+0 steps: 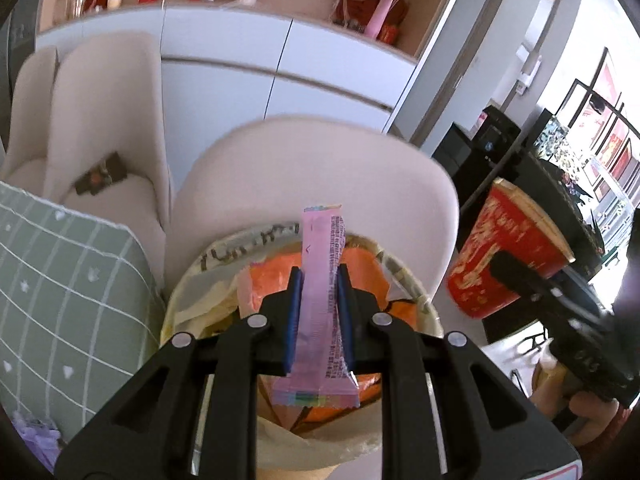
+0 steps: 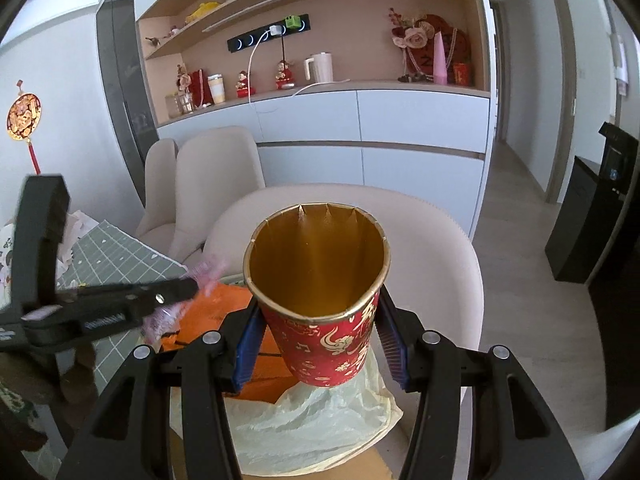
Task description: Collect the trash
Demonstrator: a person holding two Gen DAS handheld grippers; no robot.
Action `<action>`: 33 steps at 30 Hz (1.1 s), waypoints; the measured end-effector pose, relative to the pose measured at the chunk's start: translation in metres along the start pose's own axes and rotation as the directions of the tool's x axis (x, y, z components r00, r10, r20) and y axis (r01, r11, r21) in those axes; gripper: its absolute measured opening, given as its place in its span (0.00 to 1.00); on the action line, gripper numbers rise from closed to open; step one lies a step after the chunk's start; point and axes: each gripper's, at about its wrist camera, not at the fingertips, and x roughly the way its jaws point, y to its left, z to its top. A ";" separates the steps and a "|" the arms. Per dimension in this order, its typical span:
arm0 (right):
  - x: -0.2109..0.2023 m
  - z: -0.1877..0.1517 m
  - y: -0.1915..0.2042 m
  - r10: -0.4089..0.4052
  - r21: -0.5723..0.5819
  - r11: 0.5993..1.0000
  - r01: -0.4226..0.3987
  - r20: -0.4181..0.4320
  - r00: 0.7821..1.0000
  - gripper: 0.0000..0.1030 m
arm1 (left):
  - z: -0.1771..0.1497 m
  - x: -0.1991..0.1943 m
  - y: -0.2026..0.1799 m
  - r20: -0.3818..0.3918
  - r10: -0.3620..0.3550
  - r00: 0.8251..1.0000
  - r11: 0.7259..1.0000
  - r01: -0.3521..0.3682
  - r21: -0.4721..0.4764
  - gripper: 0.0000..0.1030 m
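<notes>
The left gripper (image 1: 319,280) is pinching a pink snack wrapper (image 1: 322,304) upright between its blue pads, holding it directly over the round trash bin (image 1: 416,292), which is lined with a pale yellow bag and already holding orange packaging (image 1: 276,276). The right gripper (image 2: 320,324) is squeezing a red paper cup (image 2: 324,344) with gold patterning, its gold interior facing up, just above the bin's liner (image 2: 312,428). Beyond both, a cream chair (image 2: 432,240) is standing before white cabinets (image 2: 400,128).
</notes>
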 end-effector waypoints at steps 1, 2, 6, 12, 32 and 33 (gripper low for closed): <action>0.002 0.000 -0.001 0.000 0.005 1.000 0.000 0.001 1.000 0.48 | 0.000 0.005 0.002 -0.017 -0.005 1.000 1.000 0.005 -0.007 0.15; 0.003 0.000 -0.001 0.000 0.011 1.000 0.000 0.000 1.000 0.48 | -0.002 0.011 0.004 -0.042 -0.007 0.999 1.000 0.007 -0.011 0.15; 0.011 0.000 -0.001 0.011 0.016 1.000 -0.011 -0.017 1.000 0.48 | -0.010 0.024 0.011 -0.093 0.003 0.996 1.000 -0.005 -0.020 0.15; 0.020 0.003 0.005 0.028 -0.006 1.000 -0.028 -0.025 0.999 0.48 | -0.019 0.037 0.021 -0.159 0.033 0.987 0.998 -0.040 -0.046 0.19; 0.063 -0.007 0.092 0.203 -0.185 0.957 -0.226 -0.134 0.970 0.48 | -0.056 -0.109 0.070 0.116 0.216 0.969 0.952 -0.183 -0.245 0.42; 0.070 -0.012 0.095 0.202 -0.189 0.955 -0.230 -0.156 0.967 0.48 | -0.062 -0.118 0.072 0.129 0.244 0.961 0.948 -0.208 -0.242 0.43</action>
